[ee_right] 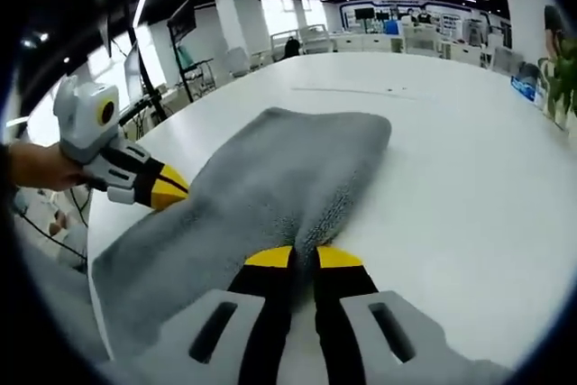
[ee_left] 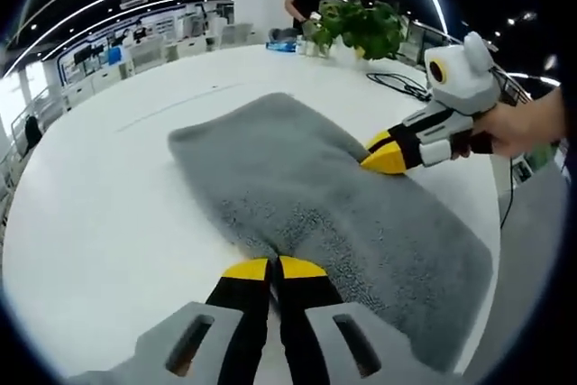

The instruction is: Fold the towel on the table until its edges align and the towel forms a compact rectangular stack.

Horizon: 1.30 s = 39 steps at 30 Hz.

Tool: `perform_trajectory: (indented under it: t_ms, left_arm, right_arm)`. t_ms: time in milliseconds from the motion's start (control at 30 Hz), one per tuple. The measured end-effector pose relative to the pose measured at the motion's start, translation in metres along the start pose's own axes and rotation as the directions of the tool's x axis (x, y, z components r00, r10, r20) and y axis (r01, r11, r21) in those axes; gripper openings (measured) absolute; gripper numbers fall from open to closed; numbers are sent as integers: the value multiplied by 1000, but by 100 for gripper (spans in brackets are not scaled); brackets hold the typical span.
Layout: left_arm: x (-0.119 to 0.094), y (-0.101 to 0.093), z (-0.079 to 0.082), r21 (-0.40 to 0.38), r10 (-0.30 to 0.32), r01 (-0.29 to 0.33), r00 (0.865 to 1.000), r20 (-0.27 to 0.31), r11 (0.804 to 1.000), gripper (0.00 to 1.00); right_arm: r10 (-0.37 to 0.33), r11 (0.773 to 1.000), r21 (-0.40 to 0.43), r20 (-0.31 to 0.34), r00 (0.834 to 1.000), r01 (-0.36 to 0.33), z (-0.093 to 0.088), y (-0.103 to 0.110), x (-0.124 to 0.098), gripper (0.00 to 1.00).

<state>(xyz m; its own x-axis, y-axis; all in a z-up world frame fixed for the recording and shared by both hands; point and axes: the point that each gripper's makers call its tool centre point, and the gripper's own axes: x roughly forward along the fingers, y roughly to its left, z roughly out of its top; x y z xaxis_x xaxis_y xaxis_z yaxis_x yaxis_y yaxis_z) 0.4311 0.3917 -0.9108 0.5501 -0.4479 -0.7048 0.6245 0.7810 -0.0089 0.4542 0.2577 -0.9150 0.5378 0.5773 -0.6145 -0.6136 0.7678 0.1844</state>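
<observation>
Grey terry-cloth towel (ee_left: 325, 205) lies on the round white table (ee_left: 99, 223), already doubled into a long band with some thickness; one long side runs close to the table rim, the far short end looks rounded and loose, not squared. Judging by the pile and the slump: soft, light, no stiffness, grippy rather than slick, nothing to break; it will sag and drag if lifted from one point, so best taken at both long edges, or two corners of one short end, catching all layers, and carried over together; a shallow bite risks picking up only the top ply.

Left gripper (ee_left: 273, 268): yellow-tipped black jaws drawn together, tips right at the near long edge of the towel; it looks clamped on that edge, though how many layers are caught is hidden. Right gripper (ee_right: 305, 257): same stance in the right gripper view, jaws nearly closed with a thin gap, tips buried in a puckered fold of the towel's opposite long edge; reads as pinching cloth. In the left gripper view the right gripper's tips touch the far edge mid-length, so the two face each other across the band.

Beyond: black cable (ee_left: 397, 83) and green potted plant (ee_left: 365, 24) on the far part of the table, well apart from the towel.
</observation>
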Motion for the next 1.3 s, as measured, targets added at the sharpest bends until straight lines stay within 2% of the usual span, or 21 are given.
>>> perform_trajectory:
  t_ms: [200, 367, 633, 833, 933, 1000, 1033, 1067, 1100, 1233, 1300]
  left_arm:
    - [12, -24, 10, 42, -6, 6, 1000, -2, 999, 2]
    - [17, -43, 16, 114, -3, 4, 1000, -5, 994, 2]
    - [15, -45, 14, 150, -29, 32, 999, -24, 988, 2]
    - [14, -45, 14, 135, -25, 26, 1000, -6, 990, 2]
    - [14, -43, 14, 75, -24, 23, 1000, 9, 997, 2]
    - [14, -41, 14, -32, -30, 32, 999, 35, 999, 2]
    - [13, -41, 14, -78, -33, 37, 998, 49, 996, 2]
    - [13, -39, 13, -198, -34, 48, 997, 73, 979, 2]
    - [13, -37, 12, -226, -39, 57, 996, 86, 972, 2]
    - [12, -39, 12, -203, -32, 48, 996, 84, 978, 2]
    - [12, -40, 12, -207, -25, 43, 996, 91, 977, 2]
  right_arm:
    - [-30, 999, -18, -23, 999, 30, -10, -22, -19, 6]
    - [-63, 998, -17, -23, 998, 62, -18, -35, -32, 6]
    - [-81, 997, 4, -12, 997, 81, -19, -36, -35, 6]
    - [-72, 997, 29, 8, 997, 72, -19, -37, -37, 6]
    - [-72, 996, 48, 19, 997, 71, -19, -36, -37, 6]
    - [-74, 996, 47, 29, 997, 72, -19, -36, -37, 6]
    - [-77, 995, 62, 38, 996, 74, -19, -37, -37, 6]
    - [-77, 995, 61, 42, 996, 75, -19, -37, -37, 6]
    - [-79, 995, 70, 47, 996, 76, -19, -37, -37, 6]
    - [-77, 995, 67, 56, 995, 73, -19, -39, -36, 6]
    - [-69, 993, 104, 57, 996, 63, -18, -39, -36, 7]
